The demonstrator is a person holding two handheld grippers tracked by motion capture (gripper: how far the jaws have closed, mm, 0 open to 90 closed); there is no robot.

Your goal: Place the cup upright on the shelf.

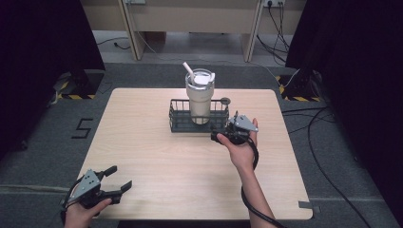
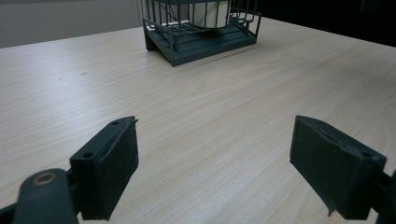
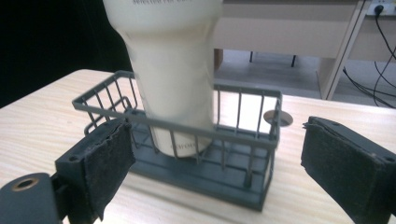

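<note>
Light wood-grain desk (image 1: 157, 156) on grey carpet, dark curtains to either side, pale furniture legs and cabling behind: this is the setting we record.

Item one, the wire basket (image 1: 180, 121): dark grey, rectangular, standing on the desk's far half near the middle. We see its barred front wall and solid floor in the right gripper view (image 3: 233, 179), and one corner of it at the top of the left gripper view (image 2: 196, 42).

Item two, the tumbler (image 1: 200, 97): cream-white, tall, upright inside the basket, with a lid and a white straw (image 1: 188, 69) leaning to the left. Its tapered base rests on the basket floor (image 3: 175, 93).

Item three, a small round grey disc (image 1: 225, 100) lying on the desk just behind the basket's right end.

Item four, the right gripper (image 1: 219, 136): held in the person's right hand (image 1: 243, 149) at the basket's near right corner, pointing toward it. We note its jaws apart, one to each side of the basket's front wall in its own view, with no pad touching the wire or the tumbler; nothing is held.

Item five, the left gripper (image 1: 119, 180): held in the left hand (image 1: 81, 214) at the desk's near left corner, well apart from the basket. We note its jaws wide apart over bare wood, holding nothing.
</note>
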